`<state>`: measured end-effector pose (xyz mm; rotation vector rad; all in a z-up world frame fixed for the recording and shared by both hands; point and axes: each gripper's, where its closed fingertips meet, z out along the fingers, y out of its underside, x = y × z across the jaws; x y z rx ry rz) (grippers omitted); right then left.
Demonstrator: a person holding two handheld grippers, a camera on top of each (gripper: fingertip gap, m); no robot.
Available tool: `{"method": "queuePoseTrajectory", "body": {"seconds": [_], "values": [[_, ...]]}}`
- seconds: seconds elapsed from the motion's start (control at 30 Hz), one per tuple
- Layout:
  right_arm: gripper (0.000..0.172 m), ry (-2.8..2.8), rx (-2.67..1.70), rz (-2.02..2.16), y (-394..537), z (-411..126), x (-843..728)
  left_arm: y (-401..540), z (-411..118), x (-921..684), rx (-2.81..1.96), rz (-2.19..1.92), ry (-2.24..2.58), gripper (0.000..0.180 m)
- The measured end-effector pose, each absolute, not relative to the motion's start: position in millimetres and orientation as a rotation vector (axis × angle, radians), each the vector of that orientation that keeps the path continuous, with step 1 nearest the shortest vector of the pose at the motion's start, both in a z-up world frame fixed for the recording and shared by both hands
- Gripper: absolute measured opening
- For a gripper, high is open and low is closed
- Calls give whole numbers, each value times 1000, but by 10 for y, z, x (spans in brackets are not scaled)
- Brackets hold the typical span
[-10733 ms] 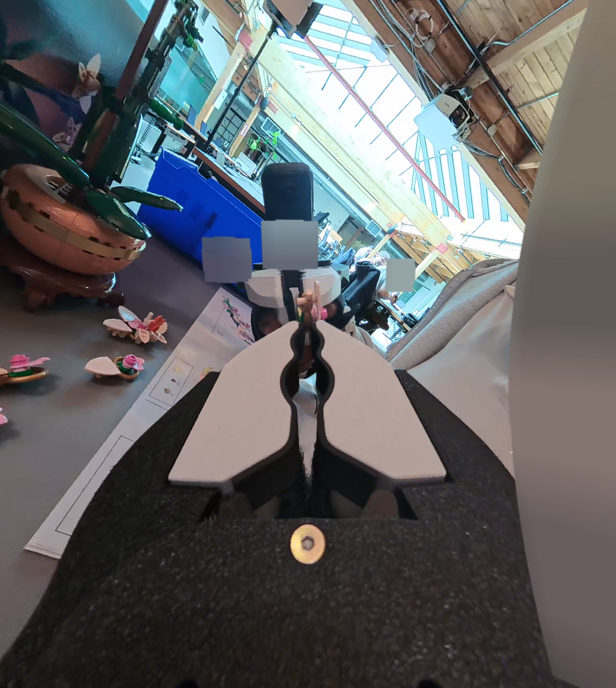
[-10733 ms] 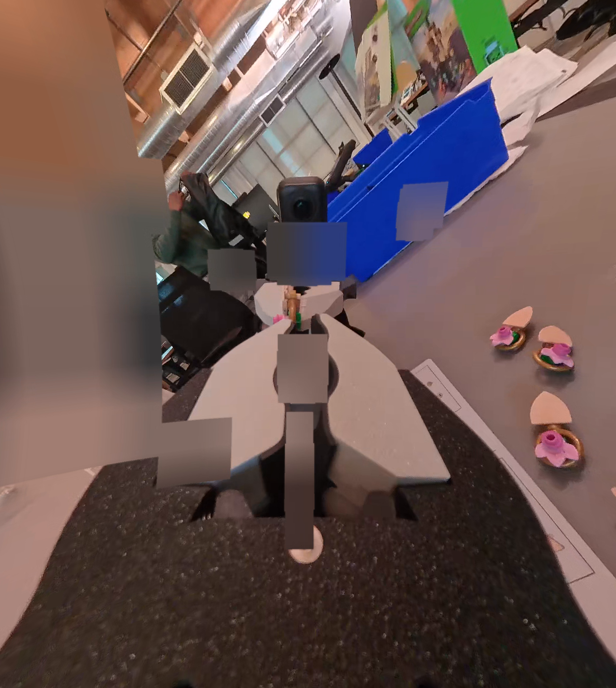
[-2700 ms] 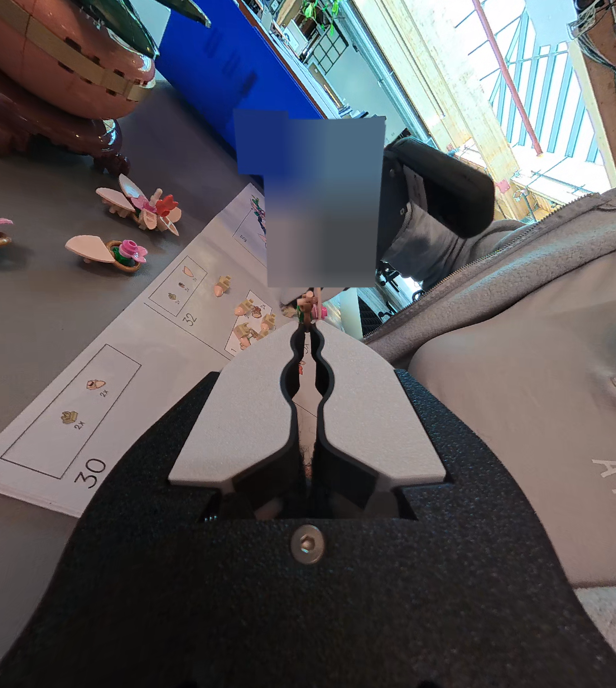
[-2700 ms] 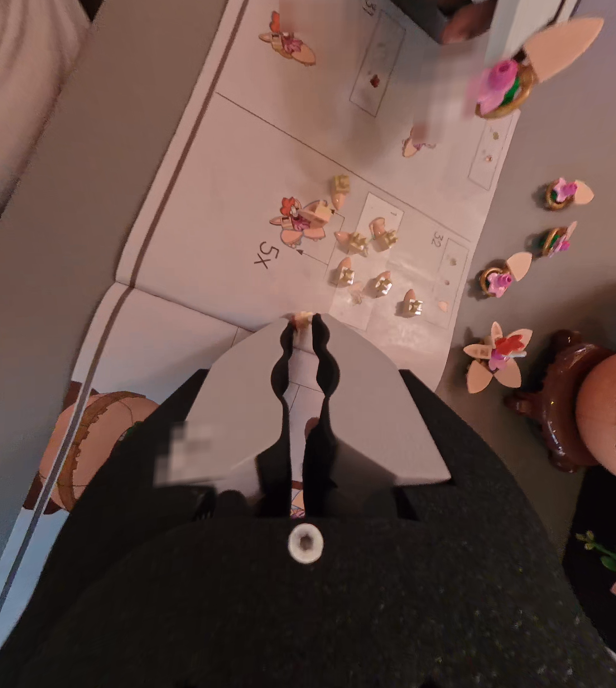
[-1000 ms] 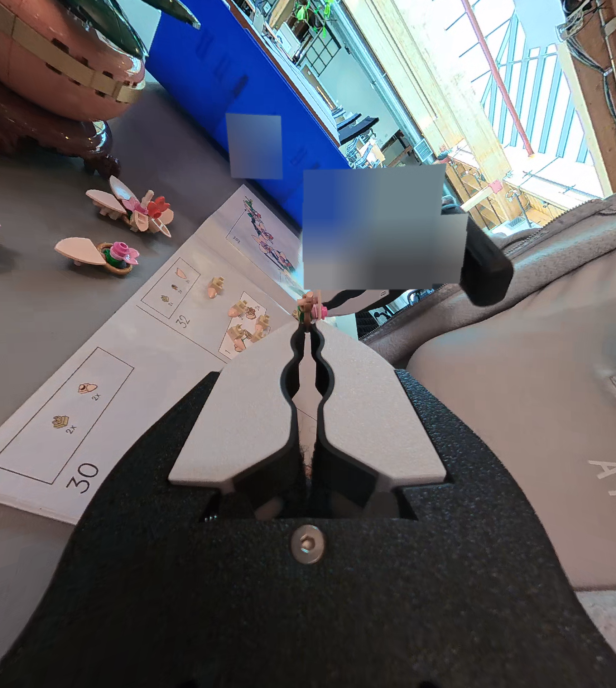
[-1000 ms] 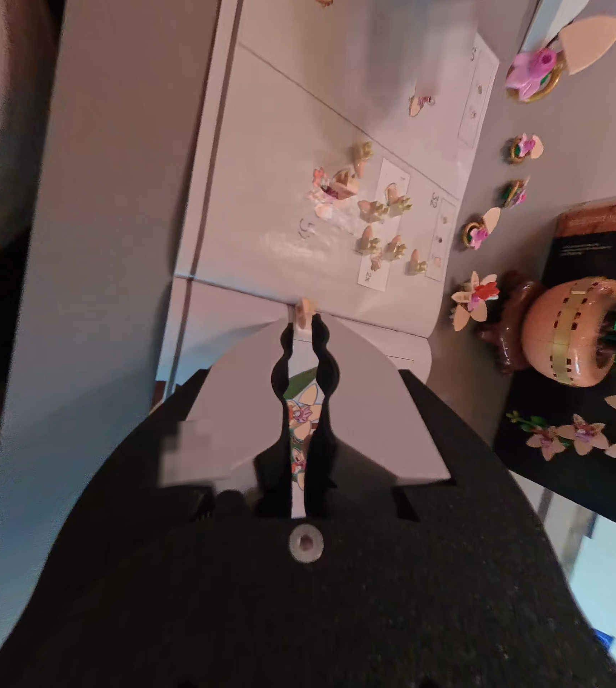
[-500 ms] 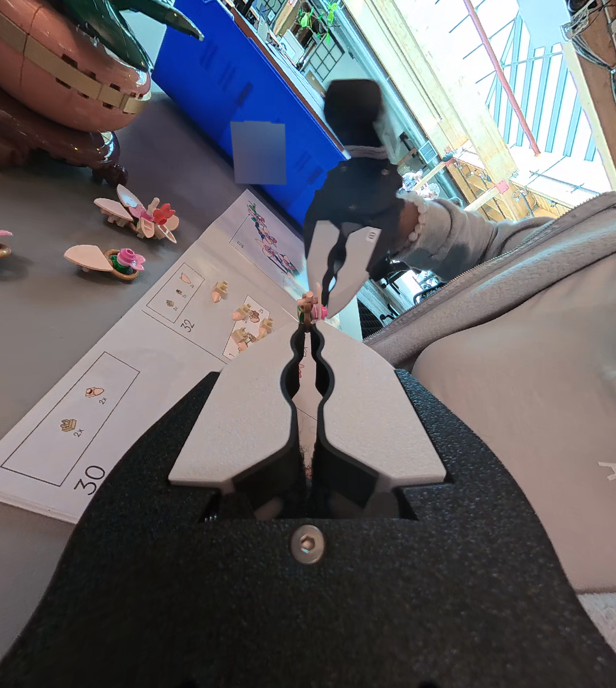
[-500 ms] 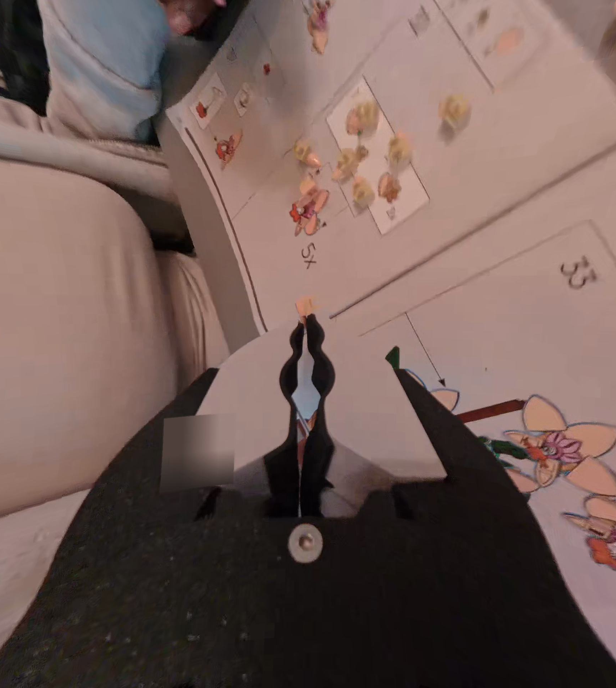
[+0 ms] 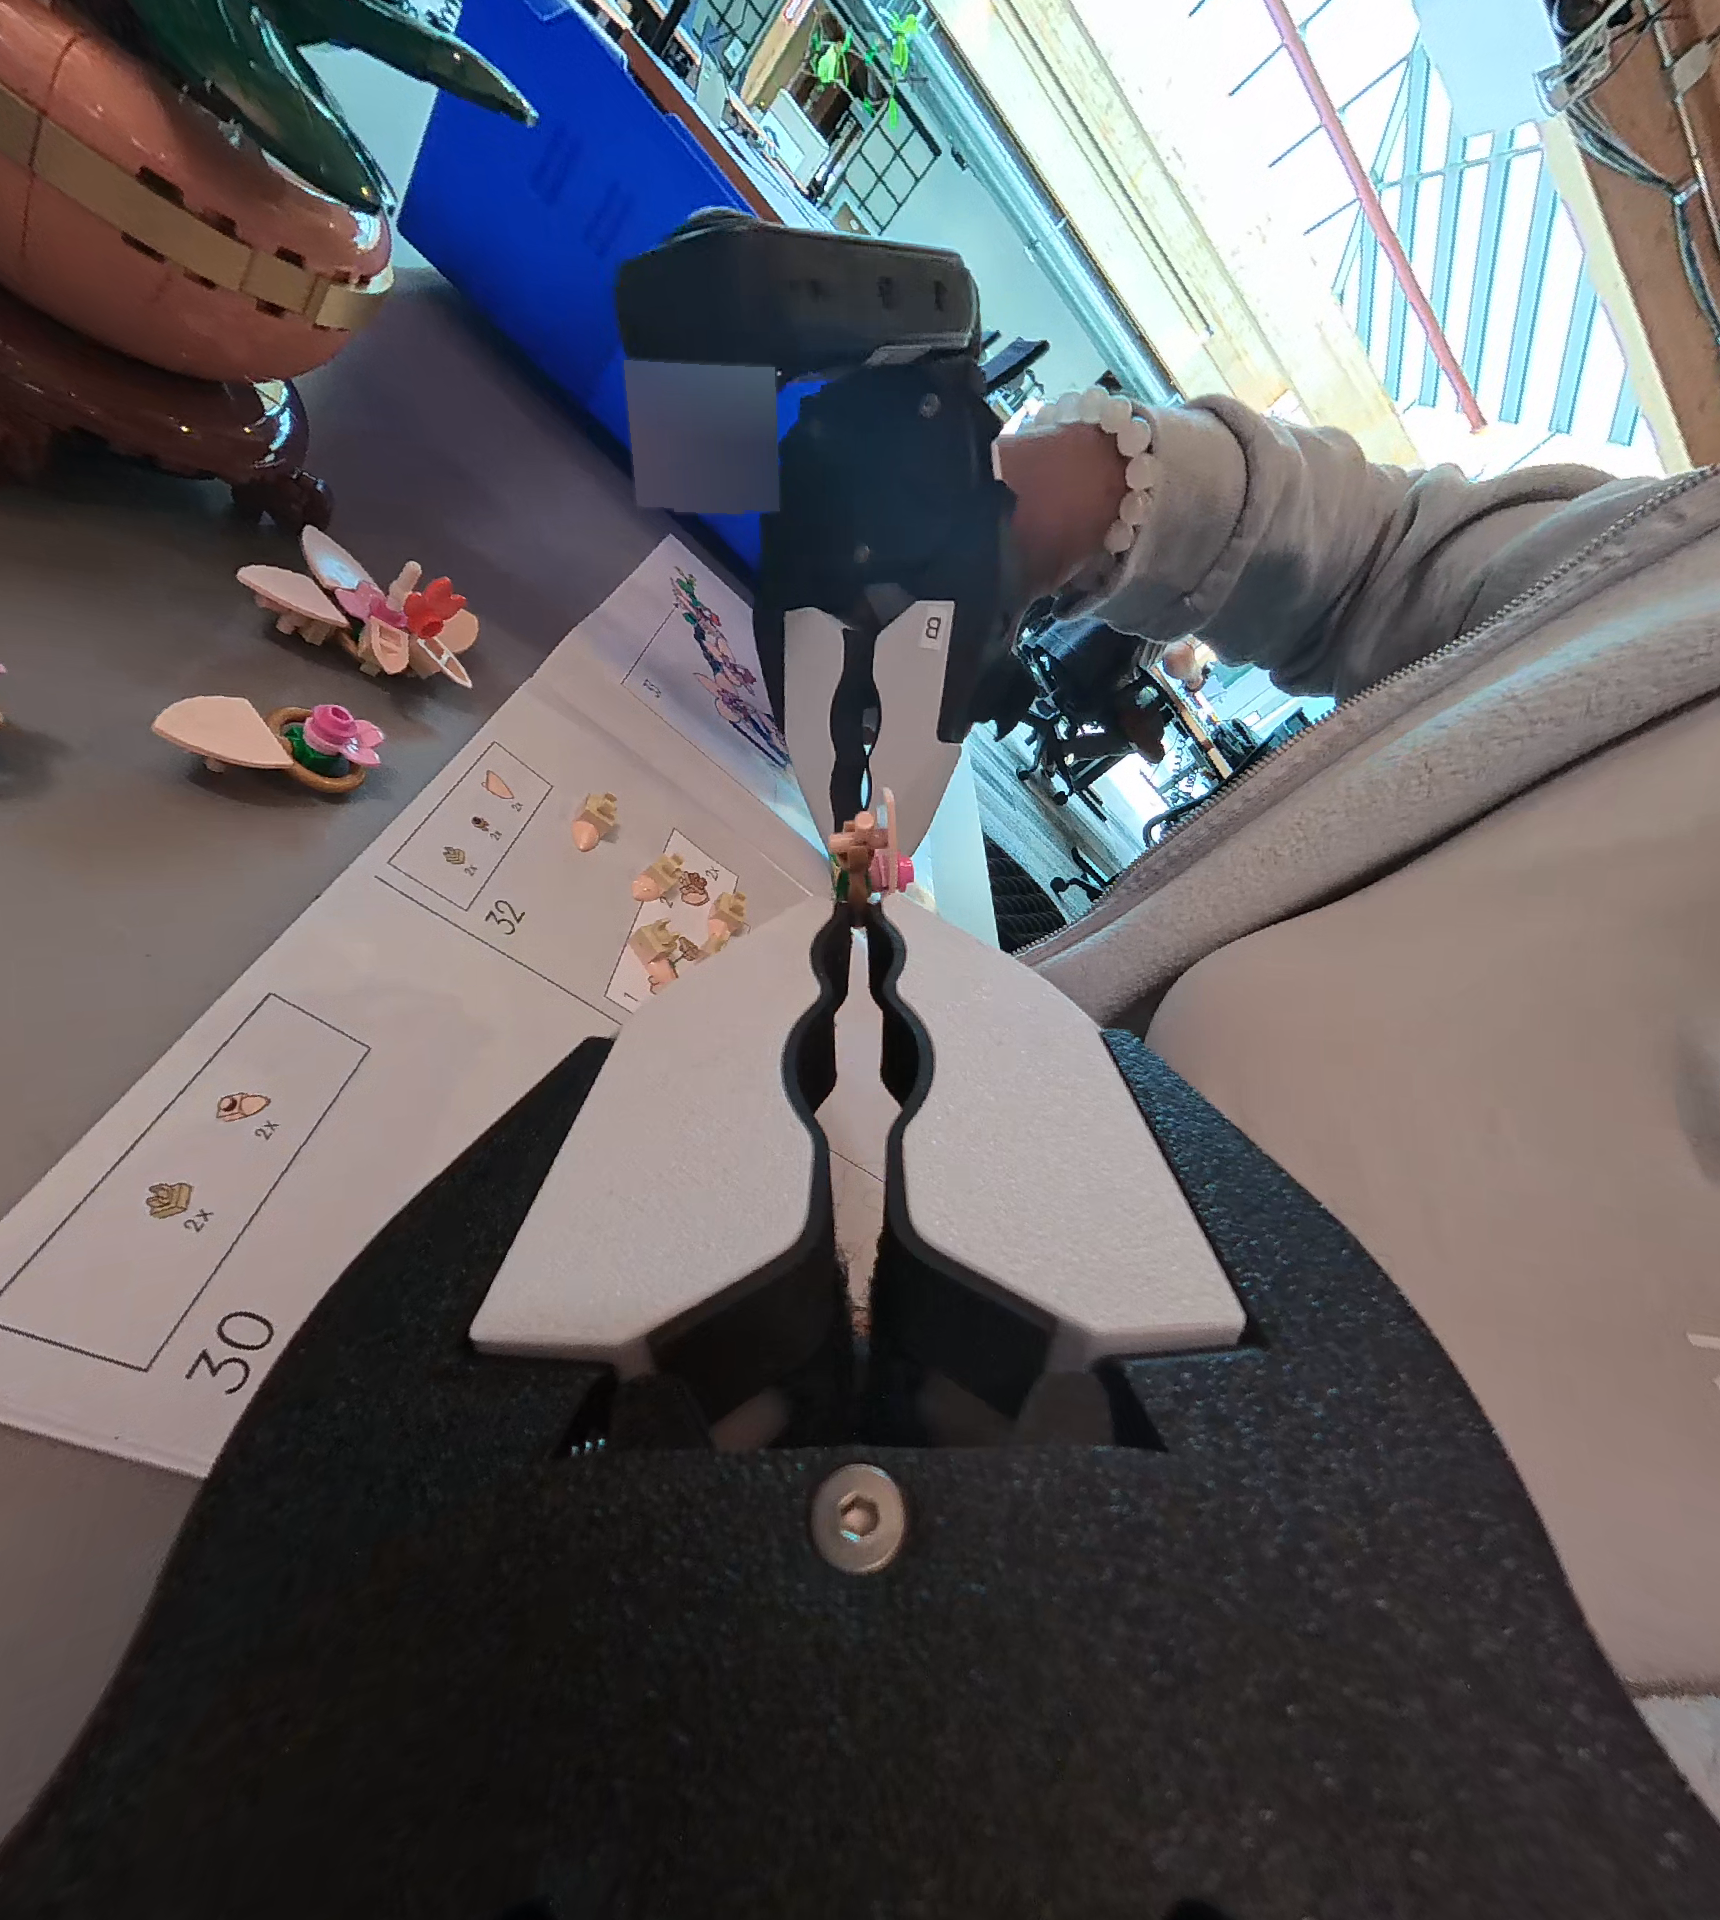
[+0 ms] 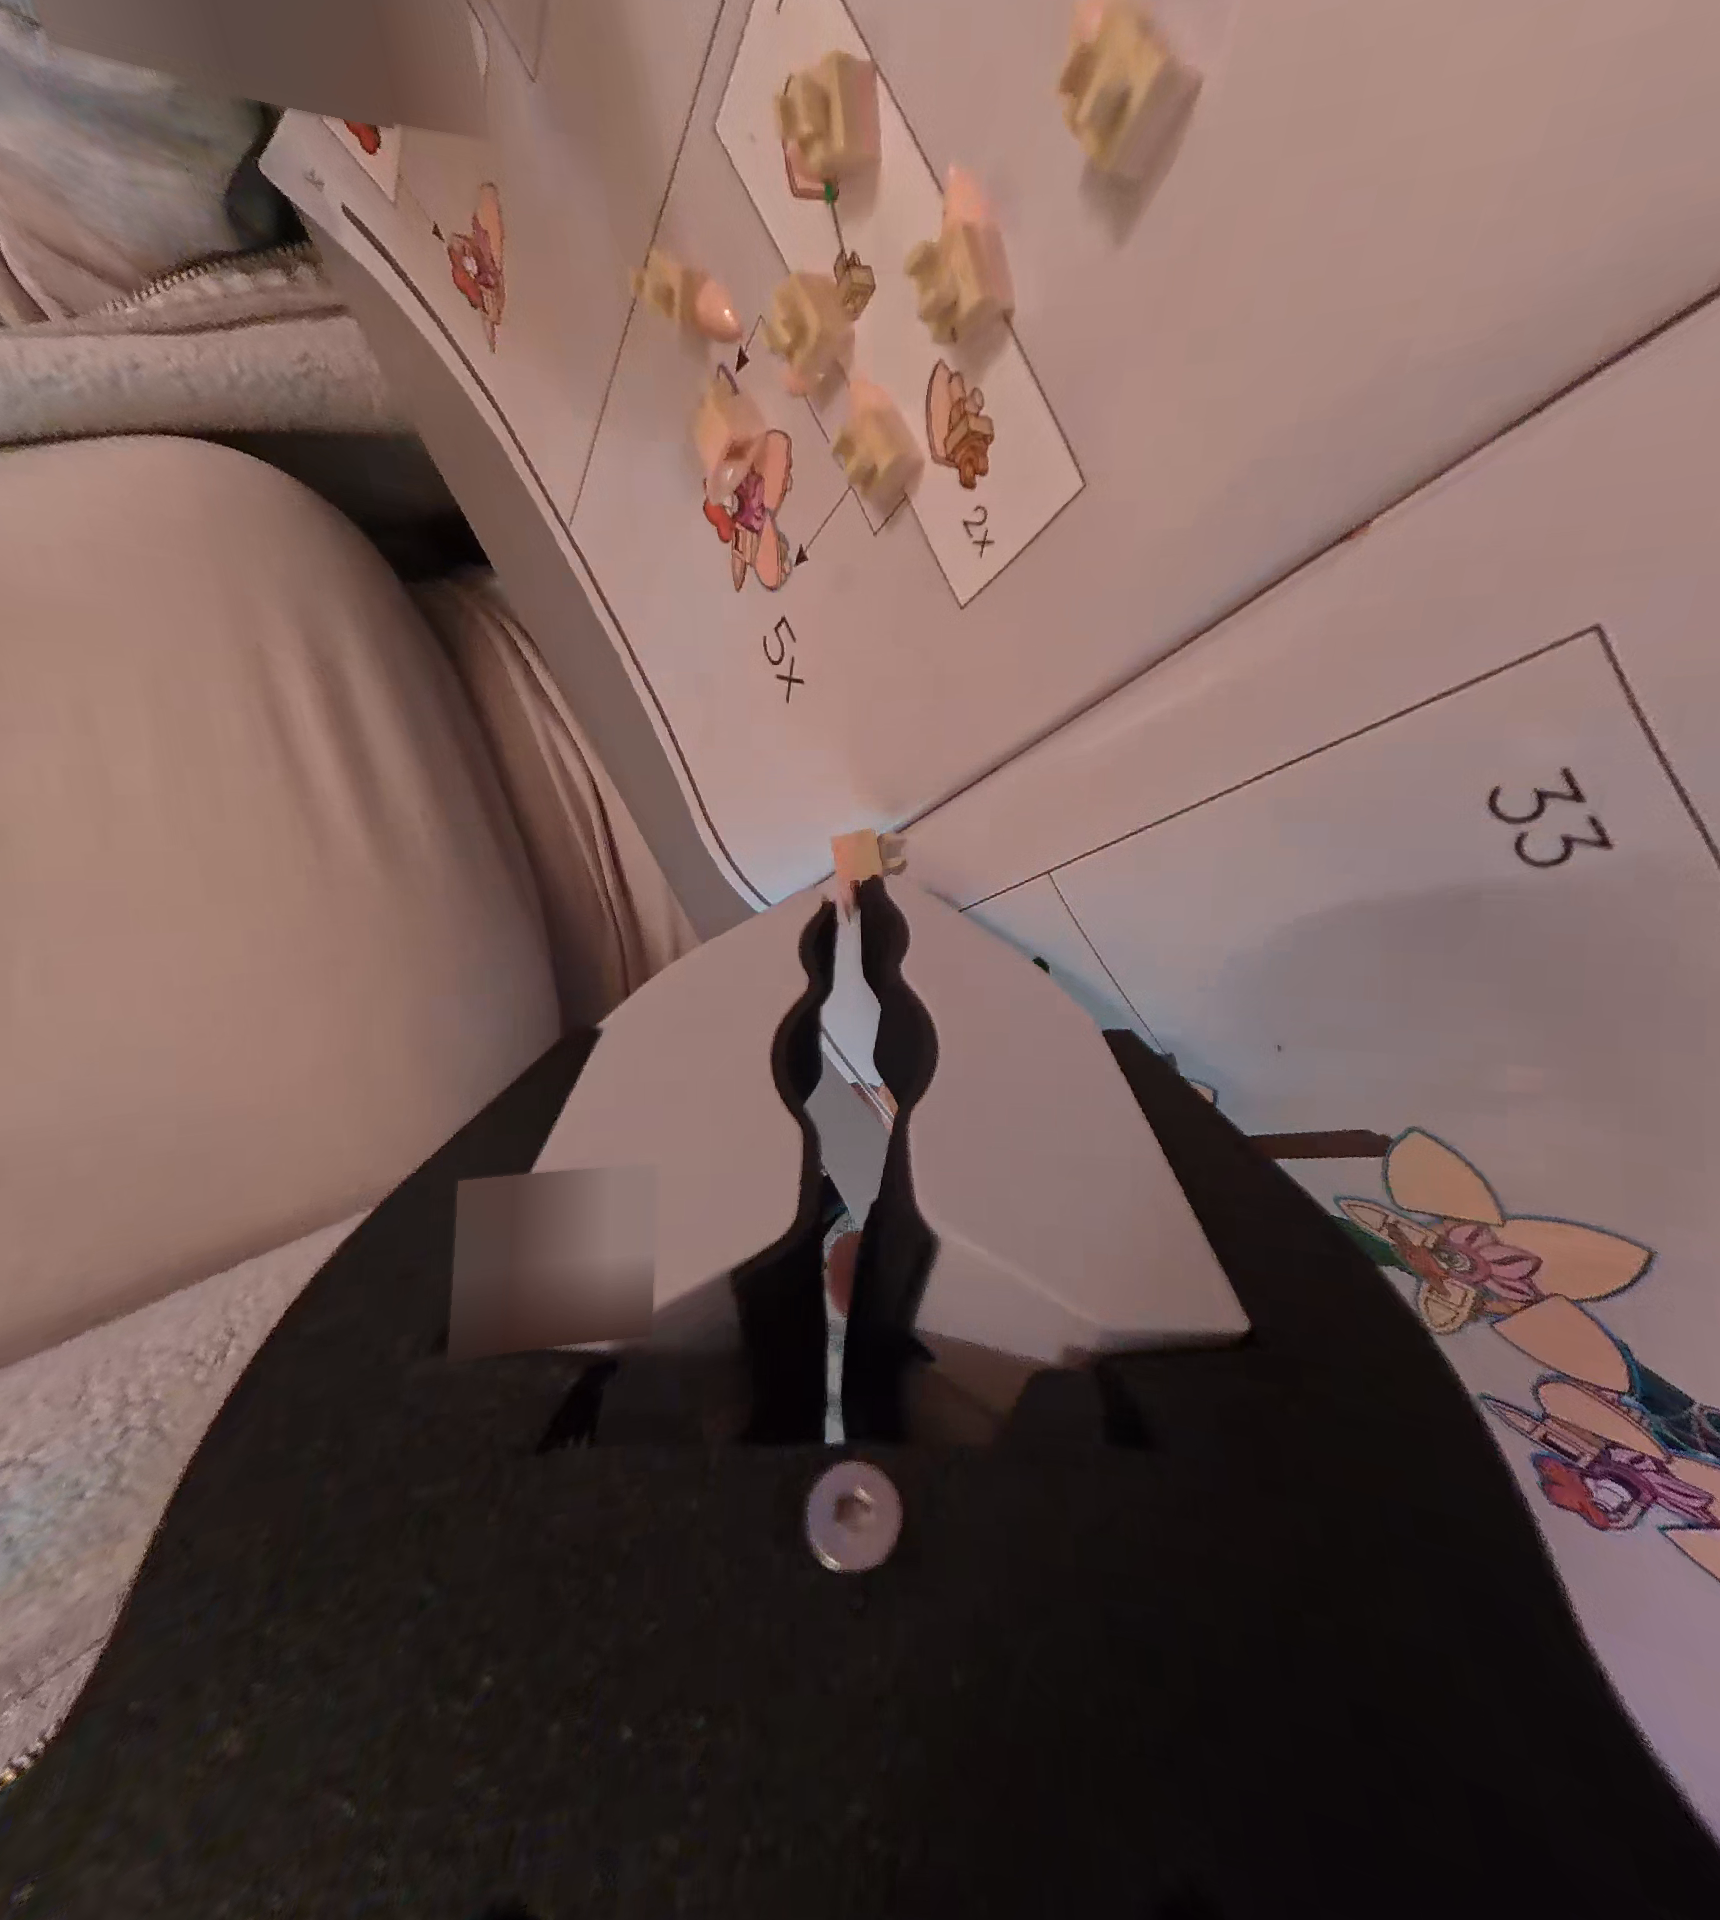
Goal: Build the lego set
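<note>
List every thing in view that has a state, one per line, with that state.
Left gripper: shut on a small flower assembly.
Right gripper: shut on a small tan piece, its tips close to the flower assembly.
Instruction booklet: open, flat on the grey table.
Loose tan pieces: lying on the booklet.
Finished flower: lying on the table.

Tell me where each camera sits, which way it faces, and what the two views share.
Left wrist view: on the left gripper, looking low across the grey table toward the blue bin; the right gripper, a hand and a grey sleeve show.
Right wrist view: on the right gripper, looking down at the open white instruction booklet; grey clothing shows at left.
Shared: the booklet and the small tan-and-peach brick pieces lying on it.
</note>
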<state>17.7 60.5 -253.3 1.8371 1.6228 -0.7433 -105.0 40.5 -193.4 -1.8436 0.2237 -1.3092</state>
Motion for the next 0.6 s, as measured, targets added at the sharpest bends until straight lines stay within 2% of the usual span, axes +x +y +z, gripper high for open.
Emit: {"method": "queuePoseTrajectory", "body": {"seconds": [0.33,0.4,0.47,0.53,0.6], "values": [[5,1621,1856,-726,675,-2566,126,400,-1919,-1048,-1835,-1315,226,3],[11,1690,1833,-765,677,-2547,95,401,-1922,-1050,-1836,-1313,225,3],[18,1932,1744,-880,675,-2471,28,403,-1925,-1056,-1838,-1310,222,3],[29,2476,1576,-926,735,-2427,-21,406,-1925,-1062,-1837,-1306,220,3],[28,3015,1331,-875,723,-2341,-29,407,-1928,-1061,-1839,-1305,219,3]]}}
